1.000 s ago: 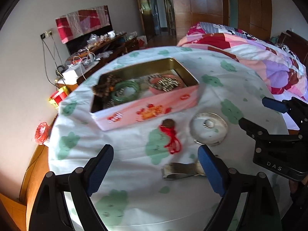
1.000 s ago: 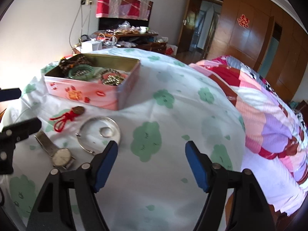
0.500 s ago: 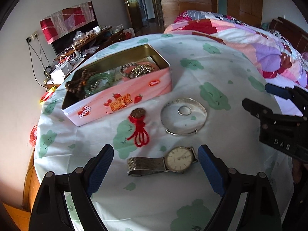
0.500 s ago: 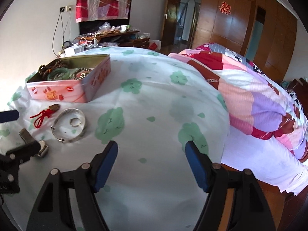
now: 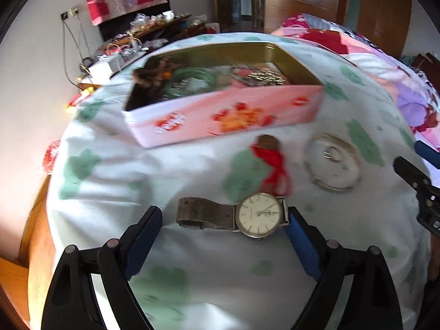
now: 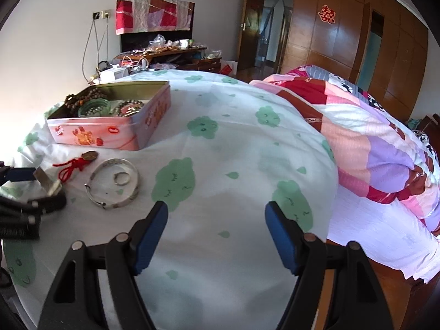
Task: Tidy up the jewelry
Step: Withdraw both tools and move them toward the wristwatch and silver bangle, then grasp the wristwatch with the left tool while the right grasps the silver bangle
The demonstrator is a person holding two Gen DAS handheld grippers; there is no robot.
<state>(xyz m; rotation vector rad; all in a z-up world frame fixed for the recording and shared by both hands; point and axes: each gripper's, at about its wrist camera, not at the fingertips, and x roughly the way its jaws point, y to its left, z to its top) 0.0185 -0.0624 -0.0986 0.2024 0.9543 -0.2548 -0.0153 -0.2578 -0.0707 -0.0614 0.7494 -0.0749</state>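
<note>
Lying between the spread fingers of the left gripper point(image 5: 224, 220), the wristwatch point(image 5: 236, 216) rests on the cloth-covered table point(image 5: 192, 261), its case just beside the right finger. Behind it sit the pink tin point(image 5: 222, 115), red-corded pendant point(image 5: 271, 159) and silver bangle point(image 5: 332, 162). Further right, the right gripper point(image 6: 216, 233) hangs spread over bare cloth.
</note>
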